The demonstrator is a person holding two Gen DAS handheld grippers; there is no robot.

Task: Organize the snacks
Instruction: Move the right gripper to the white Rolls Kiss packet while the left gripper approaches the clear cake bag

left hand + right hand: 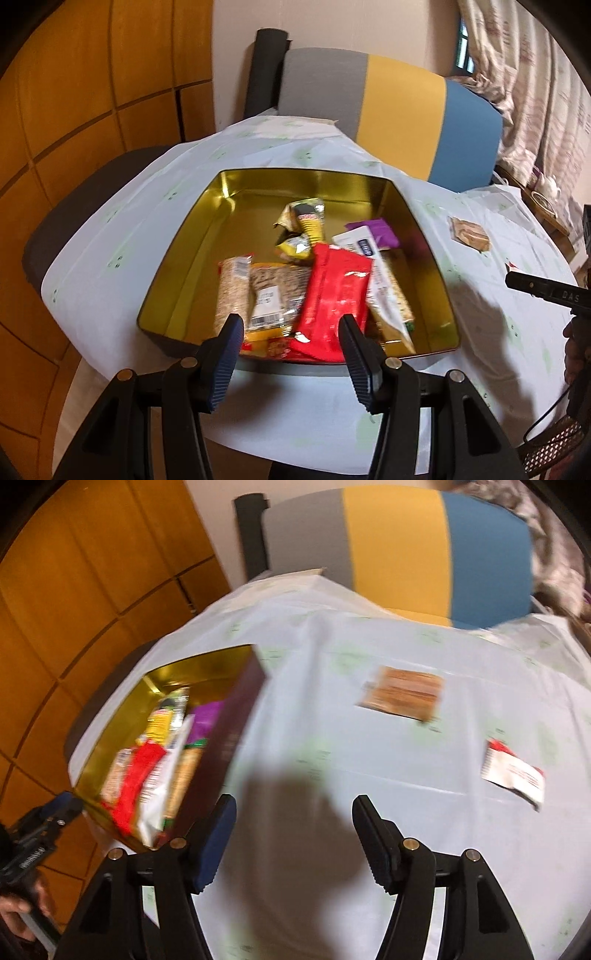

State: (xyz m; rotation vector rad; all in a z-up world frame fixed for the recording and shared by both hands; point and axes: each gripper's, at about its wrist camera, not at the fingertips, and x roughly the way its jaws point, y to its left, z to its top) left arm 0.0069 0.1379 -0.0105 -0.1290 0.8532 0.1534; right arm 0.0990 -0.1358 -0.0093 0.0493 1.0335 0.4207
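Observation:
A gold-lined tin box [184,254] sits on the table and holds several snack packets, among them a red packet [334,291], a yellow packet [304,221] and a purple one [376,230]. My left gripper [291,325] is open and empty, just above the tin's near edge. The tin also shows in the right wrist view [110,731] at the left. My right gripper [295,812] is open and empty above the bare cloth. A brown cracker packet [404,694] and a red-and-white packet [515,775] lie on the cloth ahead of it. The brown packet also shows in the left wrist view [469,232].
A pale blue tablecloth [314,664] covers the table. A grey, yellow and blue chair [399,107] stands behind the far edge, and a dark chair [92,199] at the left. Wooden panels [74,92] line the left wall. Patterned fabric [535,74] hangs at the right.

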